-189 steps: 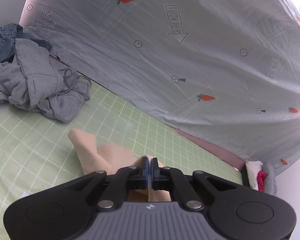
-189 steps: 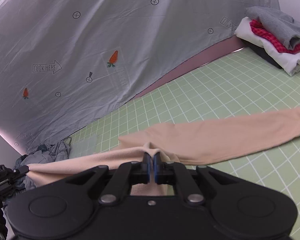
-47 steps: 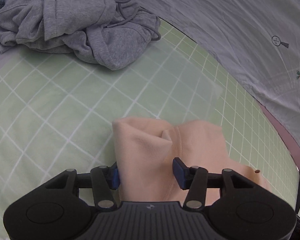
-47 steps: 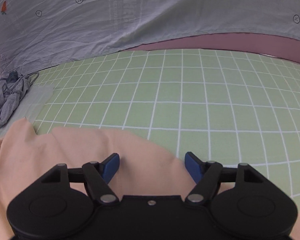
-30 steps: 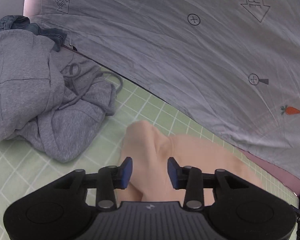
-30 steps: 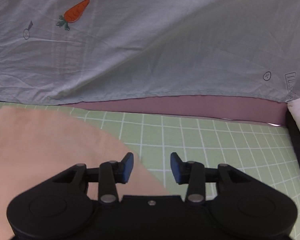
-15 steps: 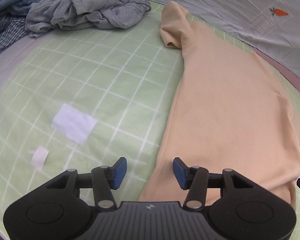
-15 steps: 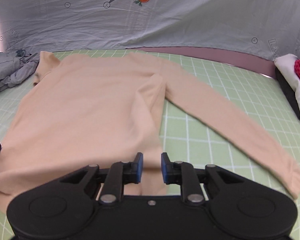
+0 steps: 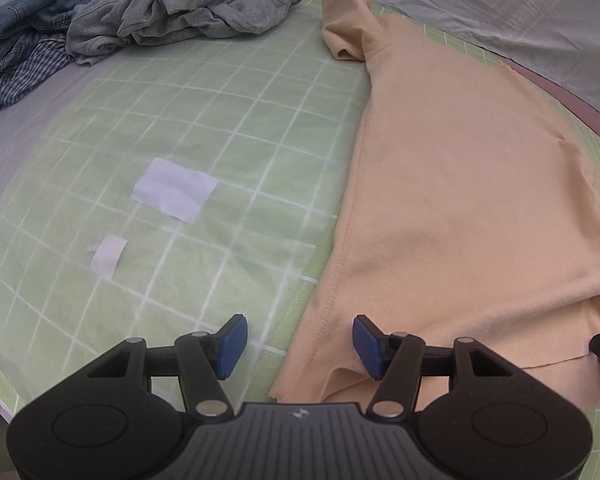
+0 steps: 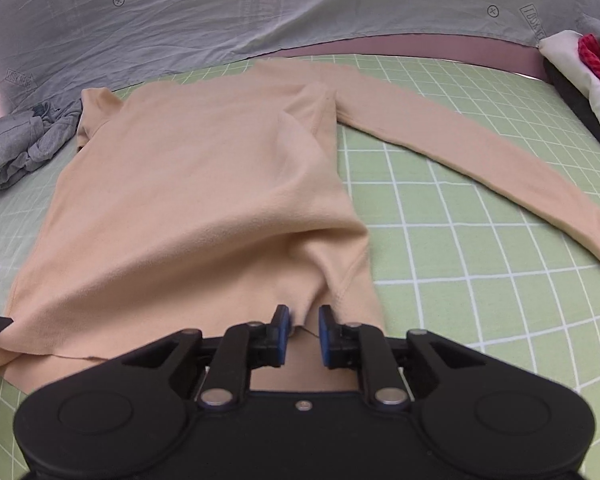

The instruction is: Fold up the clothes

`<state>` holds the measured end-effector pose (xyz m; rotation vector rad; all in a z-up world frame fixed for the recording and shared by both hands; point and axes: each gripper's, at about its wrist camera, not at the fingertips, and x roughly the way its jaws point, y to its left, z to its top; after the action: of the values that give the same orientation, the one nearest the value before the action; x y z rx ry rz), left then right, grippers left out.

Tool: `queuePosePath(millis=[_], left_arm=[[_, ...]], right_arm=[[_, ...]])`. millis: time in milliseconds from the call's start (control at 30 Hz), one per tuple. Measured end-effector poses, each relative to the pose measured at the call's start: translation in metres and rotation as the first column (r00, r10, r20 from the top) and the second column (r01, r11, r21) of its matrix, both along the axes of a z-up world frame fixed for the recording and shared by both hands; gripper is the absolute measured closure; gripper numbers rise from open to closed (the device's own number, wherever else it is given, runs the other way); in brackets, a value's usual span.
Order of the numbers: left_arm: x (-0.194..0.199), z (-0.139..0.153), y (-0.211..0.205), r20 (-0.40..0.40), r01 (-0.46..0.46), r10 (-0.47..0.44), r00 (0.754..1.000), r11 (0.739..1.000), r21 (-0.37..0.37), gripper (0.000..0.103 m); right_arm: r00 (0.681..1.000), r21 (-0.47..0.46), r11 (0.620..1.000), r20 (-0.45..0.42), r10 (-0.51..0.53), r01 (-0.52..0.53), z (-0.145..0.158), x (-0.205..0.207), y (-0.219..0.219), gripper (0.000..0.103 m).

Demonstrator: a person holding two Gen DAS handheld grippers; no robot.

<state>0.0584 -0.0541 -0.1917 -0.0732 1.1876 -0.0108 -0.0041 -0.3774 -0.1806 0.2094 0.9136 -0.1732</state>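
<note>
A peach long-sleeved shirt point(image 9: 460, 200) lies flat on the green grid mat point(image 9: 220, 100), collar point(image 9: 346, 20) at the far end. My left gripper point(image 9: 300, 340) is open and straddles the hem's left corner without its pads touching it. In the right wrist view the shirt point(image 10: 200, 200) has one sleeve point(image 10: 480, 148) stretched out to the right. My right gripper point(image 10: 303, 328) pinches a ridge of the hem near the right side seam. Its jaws are opening slightly, with the cloth still between the pads.
A grey hoodie point(image 9: 180, 12), jeans point(image 9: 32, 12) and a plaid shirt point(image 9: 16, 80) are heaped at the far left. Two white paper scraps point(image 9: 174, 190) lie on the mat. A folded stack point(image 10: 588, 68) sits at the far right, a carrot-print sheet point(image 10: 300, 8) behind.
Both grippers came from the collar end back to the hem. The right jaws narrowed onto a fold of the hem. The left jaws widened a little around the hem corner.
</note>
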Motion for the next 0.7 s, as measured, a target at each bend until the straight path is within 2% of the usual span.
queuePosePath(millis=[67, 200, 267, 433, 500, 567, 600, 700], left_arm=[[-0.003, 0.0, 0.001, 0.002, 0.0, 0.0, 1.0, 1.0, 0.006, 0.043], [-0.006, 0.0, 0.003, 0.002, -0.01, 0.01, 1.0, 1.0, 0.006, 0.043], [-0.007, 0.002, 0.008, 0.002, -0.025, 0.025, 1.0, 1.0, -0.007, 0.043], [-0.013, 0.009, 0.023, 0.015, -0.068, 0.068, 0.998, 0.997, -0.046, 0.043], [-0.015, 0.011, 0.029, 0.018, -0.084, 0.086, 0.996, 0.994, -0.064, 0.043], [-0.015, 0.012, 0.031, 0.017, -0.081, 0.083, 0.996, 0.994, -0.077, 0.043], [-0.015, 0.012, 0.03, 0.018, -0.069, 0.071, 0.997, 0.994, -0.08, 0.044], [-0.015, 0.011, 0.026, 0.022, -0.033, 0.035, 0.999, 0.996, -0.087, 0.044]], right_arm=[[1.0, 0.005, 1.0, 0.0, -0.005, 0.005, -0.002, 0.002, 0.0, 0.082], [1.0, -0.036, 0.999, 0.005, 0.025, -0.025, 0.004, 0.005, 0.004, 0.102], [0.999, -0.032, 0.999, 0.026, 0.034, -0.033, 0.015, 0.0, 0.006, 0.102], [0.991, -0.057, 0.998, 0.132, 0.036, -0.029, 0.068, -0.042, 0.022, 0.102], [0.996, -0.053, 0.998, 0.087, 0.023, -0.018, 0.058, -0.052, 0.019, 0.102], [1.0, -0.016, 1.0, -0.012, -0.025, 0.025, 0.033, -0.056, 0.011, 0.102], [0.998, 0.008, 0.999, -0.028, -0.047, 0.047, 0.028, -0.061, 0.007, 0.102], [0.998, 0.033, 0.998, 0.021, -0.054, 0.053, 0.032, -0.071, 0.009, 0.1]])
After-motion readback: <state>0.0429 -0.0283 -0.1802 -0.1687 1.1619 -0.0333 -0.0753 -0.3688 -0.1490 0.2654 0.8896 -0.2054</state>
